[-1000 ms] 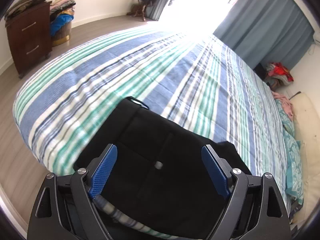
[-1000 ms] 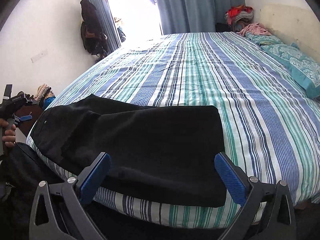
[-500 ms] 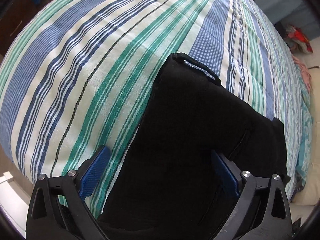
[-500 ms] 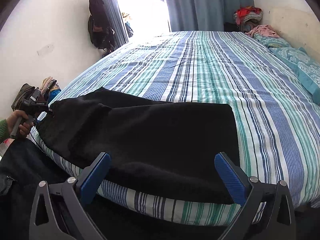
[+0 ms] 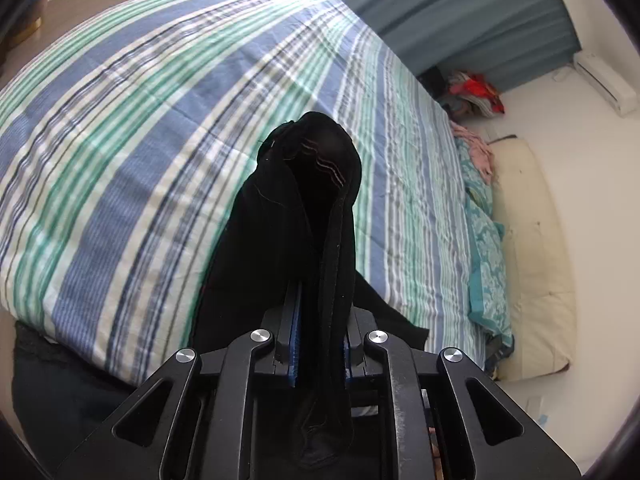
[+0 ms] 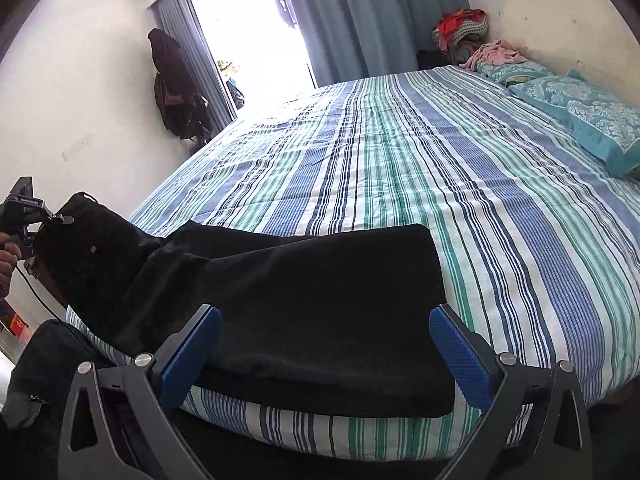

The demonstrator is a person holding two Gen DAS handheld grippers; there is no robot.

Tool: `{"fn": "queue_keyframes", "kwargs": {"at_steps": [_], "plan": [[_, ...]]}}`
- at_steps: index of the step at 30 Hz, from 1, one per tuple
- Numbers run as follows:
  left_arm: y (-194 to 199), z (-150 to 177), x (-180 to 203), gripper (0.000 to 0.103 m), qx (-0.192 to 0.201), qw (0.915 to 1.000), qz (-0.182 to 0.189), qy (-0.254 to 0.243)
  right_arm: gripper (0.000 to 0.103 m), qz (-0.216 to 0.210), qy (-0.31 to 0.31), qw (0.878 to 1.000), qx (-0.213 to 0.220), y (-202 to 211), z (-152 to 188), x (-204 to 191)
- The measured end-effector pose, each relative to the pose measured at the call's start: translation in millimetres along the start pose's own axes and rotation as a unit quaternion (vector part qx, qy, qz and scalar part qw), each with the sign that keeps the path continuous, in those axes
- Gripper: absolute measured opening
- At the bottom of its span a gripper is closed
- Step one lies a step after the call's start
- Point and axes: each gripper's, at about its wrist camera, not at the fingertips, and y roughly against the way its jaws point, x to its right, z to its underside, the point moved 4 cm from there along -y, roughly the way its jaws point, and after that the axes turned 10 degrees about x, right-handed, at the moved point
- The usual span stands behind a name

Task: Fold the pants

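Black pants point(image 6: 304, 300) lie along the near edge of the striped bed point(image 6: 460, 184). My left gripper point(image 5: 320, 340) is shut on the waist end of the pants point(image 5: 316, 200), which bunches up between its blue pads and is lifted off the bed. In the right wrist view the left gripper point(image 6: 28, 216) shows at the far left, holding that raised end. My right gripper point(image 6: 324, 344) is open and empty, its blue pads point(image 6: 192, 350) on either side of the folded leg end, just above it.
Teal pillows point(image 6: 592, 120) lie at the bed's right side. Clothes piles point(image 6: 464, 28) sit in the far corner by blue curtains point(image 6: 372, 16). A dark bag point(image 6: 176, 92) hangs on the left wall. A cream headboard cushion point(image 5: 532, 260) runs along the wall.
My left gripper has closed on the waist end of the pants and lifted it off the bed. My right gripper stayed open over the leg end.
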Motion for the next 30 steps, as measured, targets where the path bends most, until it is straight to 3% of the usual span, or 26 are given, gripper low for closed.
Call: {"fn": "queue_keyframes", "kwargs": {"at_steps": [3, 5, 10, 12, 14, 16, 18, 21, 24, 26, 28, 30], "plan": [[-40, 36, 60, 0.012, -0.038, 0.9980, 0.023, -0.044, 0.103, 0.005, -0.009, 1.000, 0.001, 1, 0, 6], [-79, 67, 85, 0.012, -0.062, 0.9949, 0.014, -0.078, 0.103, 0.009, -0.014, 1.000, 0.003, 4, -1, 11], [-175, 137, 101, 0.013, -0.160, 0.9826, 0.011, -0.093, 0.103, 0.024, -0.030, 0.999, 0.006, 11, 0, 27], [-175, 153, 107, 0.014, -0.170, 0.9787, 0.000, -0.115, 0.103, 0.036, -0.046, 0.998, 0.008, 15, 0, 37], [-152, 154, 121, 0.028, -0.151, 0.9771, 0.027, -0.147, 0.103, 0.046, -0.060, 0.997, 0.013, 19, 0, 47], [-119, 136, 127, 0.056, -0.104, 0.9787, 0.039, -0.172, 0.103, 0.048, -0.072, 0.996, 0.016, 23, 1, 54], [-87, 112, 121, 0.066, -0.044, 0.9811, 0.036, -0.185, 0.103, 0.036, -0.081, 0.996, 0.014, 21, 1, 54], [-53, 77, 91, 0.070, 0.035, 0.9836, -0.006, -0.177, 0.103, -0.002, -0.066, 0.998, 0.009, 13, -1, 32], [-35, 55, 44, 0.070, 0.106, 0.9762, -0.089, -0.167, 0.103, -0.102, -0.065, 0.992, -0.024, -5, -2, -11], [-30, 51, 13, 0.070, 0.131, 0.9711, -0.130, -0.151, 0.103, -0.182, -0.087, 0.977, -0.063, -24, -5, -38], [-27, 53, -15, 0.070, 0.141, 0.9702, -0.154, -0.123, 0.101, -0.256, -0.127, 0.950, -0.128, -53, -6, -59], [-24, 58, -37, 0.069, 0.143, 0.9720, -0.162, -0.093, 0.083, -0.289, -0.171, 0.923, -0.189, -85, -3, -68]]}}
